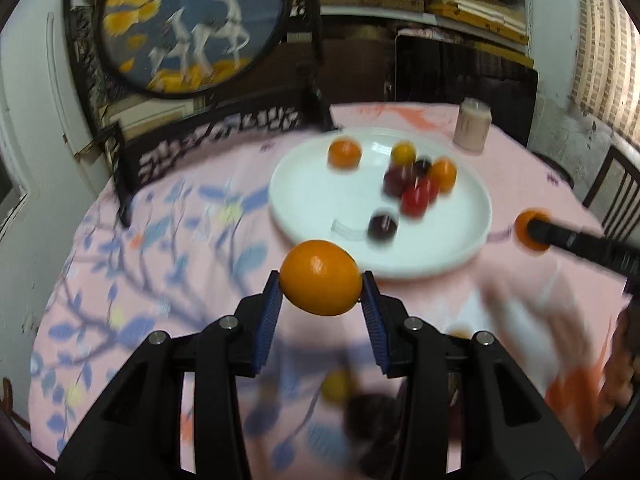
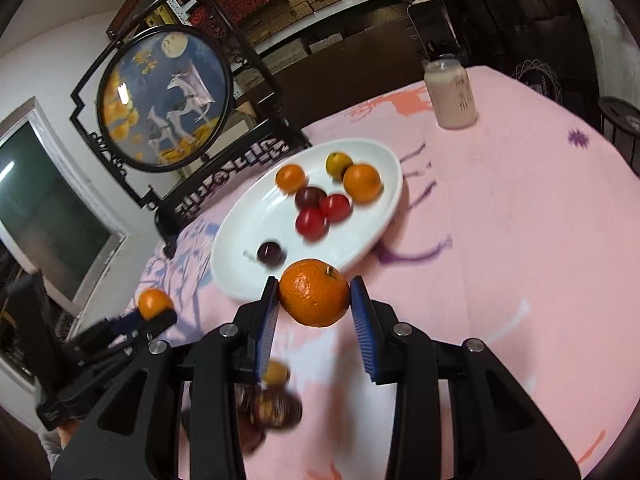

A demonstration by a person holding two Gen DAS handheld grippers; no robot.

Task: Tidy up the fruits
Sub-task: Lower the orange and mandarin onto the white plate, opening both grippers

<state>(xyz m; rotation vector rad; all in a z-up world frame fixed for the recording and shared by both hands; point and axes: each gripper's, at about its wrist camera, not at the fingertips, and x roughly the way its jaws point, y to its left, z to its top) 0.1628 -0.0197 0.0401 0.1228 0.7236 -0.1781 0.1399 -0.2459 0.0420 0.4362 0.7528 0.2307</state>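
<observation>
My left gripper (image 1: 322,290) is shut on an orange (image 1: 321,278) and holds it above the pink tablecloth, just short of the white plate (image 1: 304,216). My right gripper (image 2: 314,300) is shut on a second orange (image 2: 314,294) near the plate's (image 2: 240,256) front rim. The plate holds several fruits: oranges (image 2: 362,182), red ones (image 2: 311,222) and dark plums (image 2: 270,253). In the left wrist view the right gripper's orange (image 1: 528,228) shows at the right. In the right wrist view the left gripper's orange (image 2: 154,303) shows at the lower left.
A jar (image 2: 452,94) of pale liquid stands at the table's far side. A round deer screen (image 2: 164,96) on a black stand sits behind the plate. More blurred fruits (image 2: 276,374) lie on the cloth below the grippers. A chair (image 1: 616,196) stands to the right.
</observation>
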